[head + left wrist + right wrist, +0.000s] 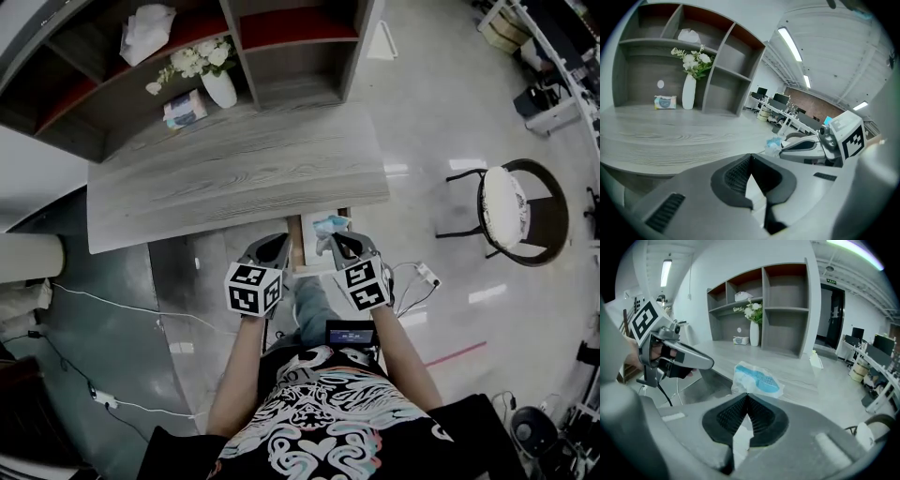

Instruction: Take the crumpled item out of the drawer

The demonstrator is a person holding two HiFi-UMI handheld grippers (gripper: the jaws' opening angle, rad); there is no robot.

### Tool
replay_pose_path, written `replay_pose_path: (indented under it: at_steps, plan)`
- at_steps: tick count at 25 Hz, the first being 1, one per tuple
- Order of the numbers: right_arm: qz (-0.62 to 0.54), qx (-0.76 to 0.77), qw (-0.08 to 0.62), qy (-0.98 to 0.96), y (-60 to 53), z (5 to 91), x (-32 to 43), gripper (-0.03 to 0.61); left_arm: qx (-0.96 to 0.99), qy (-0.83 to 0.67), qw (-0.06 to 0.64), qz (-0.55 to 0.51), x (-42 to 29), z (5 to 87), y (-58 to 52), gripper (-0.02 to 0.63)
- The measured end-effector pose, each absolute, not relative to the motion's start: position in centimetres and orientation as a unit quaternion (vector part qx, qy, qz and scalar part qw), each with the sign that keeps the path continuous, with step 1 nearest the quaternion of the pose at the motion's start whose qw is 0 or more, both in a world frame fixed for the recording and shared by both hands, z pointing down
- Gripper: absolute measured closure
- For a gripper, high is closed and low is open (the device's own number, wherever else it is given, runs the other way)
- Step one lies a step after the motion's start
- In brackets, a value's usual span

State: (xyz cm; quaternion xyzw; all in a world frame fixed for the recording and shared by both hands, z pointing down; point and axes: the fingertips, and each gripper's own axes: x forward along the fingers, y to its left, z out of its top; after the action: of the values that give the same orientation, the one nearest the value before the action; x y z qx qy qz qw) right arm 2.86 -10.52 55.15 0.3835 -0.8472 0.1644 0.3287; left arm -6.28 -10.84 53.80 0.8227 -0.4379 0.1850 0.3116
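The crumpled item [330,225] is a white and blue plastic wrapper. It sticks up from the tips of my right gripper [337,242], which is shut on its lower edge, just in front of the desk's front edge and above the open drawer [305,255]. In the right gripper view the wrapper [757,379] stands right above the closed jaws of the right gripper [747,397]. My left gripper [277,244] hangs beside it to the left, shut with nothing in it. The left gripper view shows its own left gripper [750,158] closed, and the wrapper [774,144] in the right gripper [806,145].
The grey wooden desk [216,169] carries a shelf unit [281,56] with a white vase of flowers [217,82], a tissue pack [185,109] and a crumpled white bag [147,30]. A round chair [511,208] stands to the right. Cables [112,305] lie on the floor.
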Motion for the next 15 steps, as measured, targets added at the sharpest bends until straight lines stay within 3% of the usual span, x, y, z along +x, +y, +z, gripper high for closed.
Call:
replay_pose_path:
  at_steps: [15]
  plan:
    - [0.140,0.427,0.285,-0.847,-8.1,49.5,3.0,0.571,0.846,-0.443,0.257,0.150,-6.5,47.3,-10.1,0.614]
